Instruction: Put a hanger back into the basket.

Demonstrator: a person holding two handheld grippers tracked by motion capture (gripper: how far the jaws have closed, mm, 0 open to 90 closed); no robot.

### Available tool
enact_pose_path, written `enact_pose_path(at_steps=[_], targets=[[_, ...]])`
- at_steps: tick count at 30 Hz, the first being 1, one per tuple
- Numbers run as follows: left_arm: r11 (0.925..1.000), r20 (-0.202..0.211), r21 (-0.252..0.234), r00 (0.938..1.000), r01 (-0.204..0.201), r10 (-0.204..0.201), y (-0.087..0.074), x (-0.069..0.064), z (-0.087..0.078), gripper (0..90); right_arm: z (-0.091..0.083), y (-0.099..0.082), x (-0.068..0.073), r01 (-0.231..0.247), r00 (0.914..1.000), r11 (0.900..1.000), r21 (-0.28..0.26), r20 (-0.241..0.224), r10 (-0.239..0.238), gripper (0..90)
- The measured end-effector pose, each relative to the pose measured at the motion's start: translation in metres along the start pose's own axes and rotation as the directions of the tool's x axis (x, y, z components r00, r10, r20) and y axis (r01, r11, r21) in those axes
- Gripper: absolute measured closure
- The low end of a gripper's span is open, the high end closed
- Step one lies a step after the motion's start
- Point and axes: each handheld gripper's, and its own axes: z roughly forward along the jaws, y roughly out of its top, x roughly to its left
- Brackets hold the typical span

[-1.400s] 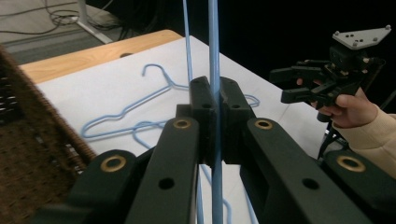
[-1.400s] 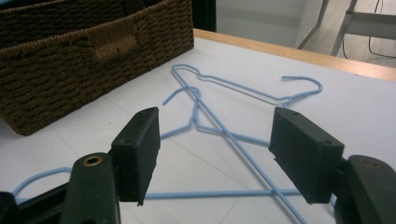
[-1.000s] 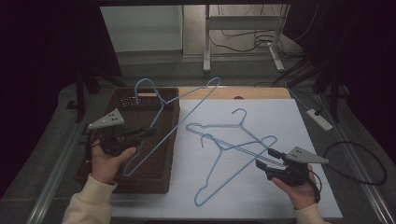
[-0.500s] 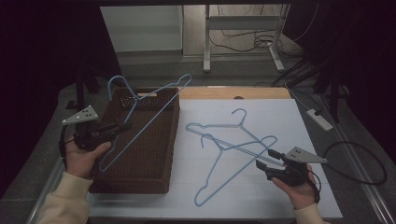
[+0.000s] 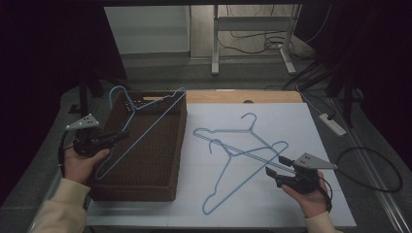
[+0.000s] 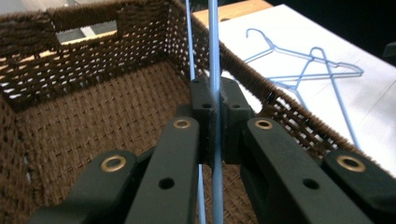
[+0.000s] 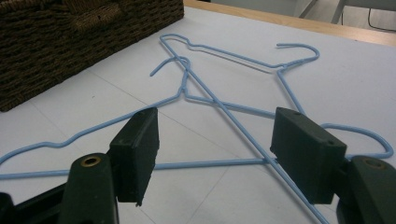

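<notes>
high view: above, facing forward-down | gripper views: close, low | shared: basket (image 5: 145,189), hangers (image 7: 224,105)

Cream sleeves (image 5: 58,211); black jaws, brass rivets, grey three-cornered plates (image 5: 83,121).

My table (image 5: 252,97) has a pale wood top, and a white sheet (image 5: 291,126) covers most of it. Two light blue wire hangers (image 5: 243,145) lie crossed on that sheet, touching where they overlap. To their left my brown woven basket (image 5: 177,145) stands on the table, its right wall along the sheet's left edge.
</notes>
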Motion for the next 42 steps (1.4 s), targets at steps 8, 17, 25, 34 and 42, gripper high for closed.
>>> enact_pose_path(at_steps=[8,17,25,34,42], targets=[[0.9996,-0.018,0.017,0.9995,0.024,-0.024,-0.009,0.011,0.006,86.1,0.001,0.0,0.001,0.003,1.0,1.0,0.008,0.002,-0.003,33.2],[0.9992,-0.039,0.036,0.9991,0.019,-0.018,-0.012,0.013,0.003,86.2,0.001,-0.001,0.0,-0.003,0.9999,0.9999,0.013,0.01,0.003,33.3],[0.9936,-0.035,0.11,0.9991,0.028,-0.024,-0.019,0.02,0.021,86.2,0.003,-0.001,0.0,0.0,1.0,0.9998,0.022,0.007,0.0,33.3],[0.979,-0.057,0.204,0.9984,0.014,-0.003,-0.019,0.022,0.042,86.1,0.003,-0.001,0.0,0.002,1.0,0.9997,0.025,0.006,-0.002,33.3],[0.9604,-0.107,0.278,0.994,0.008,0.023,-0.017,0.025,0.052,86.0,0.004,-0.002,0.0,0.006,1.0,0.9995,0.031,0.007,-0.006,33.3]])
